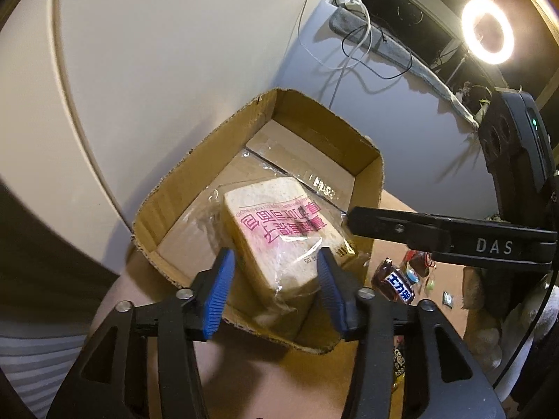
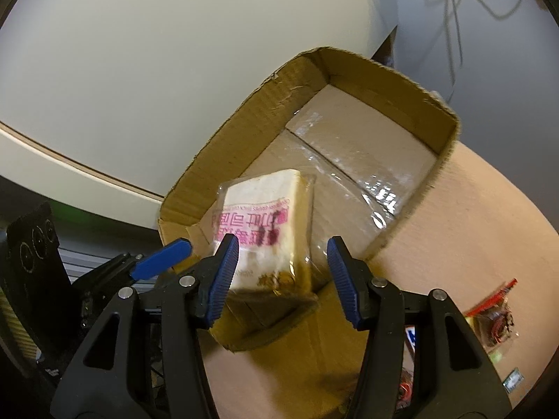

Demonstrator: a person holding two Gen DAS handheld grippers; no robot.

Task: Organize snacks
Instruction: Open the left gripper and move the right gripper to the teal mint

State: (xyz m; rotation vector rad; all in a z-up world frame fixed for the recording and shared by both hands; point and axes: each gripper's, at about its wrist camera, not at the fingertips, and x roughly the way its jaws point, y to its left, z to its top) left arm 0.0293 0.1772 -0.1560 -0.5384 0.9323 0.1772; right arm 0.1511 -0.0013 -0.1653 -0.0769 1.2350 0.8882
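Note:
A wrapped slice of bread [image 1: 279, 241] with pink print leans over the near wall of an open cardboard box [image 1: 195, 167]. My left gripper [image 1: 277, 279] stands open with its blue pads on either side of the bread's lower end. In the right wrist view the bread [image 2: 262, 230] sits between the fingers of my right gripper [image 2: 284, 272], which is open and empty; the left gripper's blue fingertip [image 2: 164, 256] shows at the left. The right gripper's black finger [image 1: 401, 227] crosses the left wrist view at the right, over the box's near right corner.
The box [image 2: 401, 80] sits on a round tan table [image 2: 471, 227] against a white curved panel [image 2: 139, 52]. A chocolate bar [image 1: 394, 284] and small red snack packets [image 2: 492, 317] lie on the table at the right. A ring light [image 1: 487, 31] glows at the far right.

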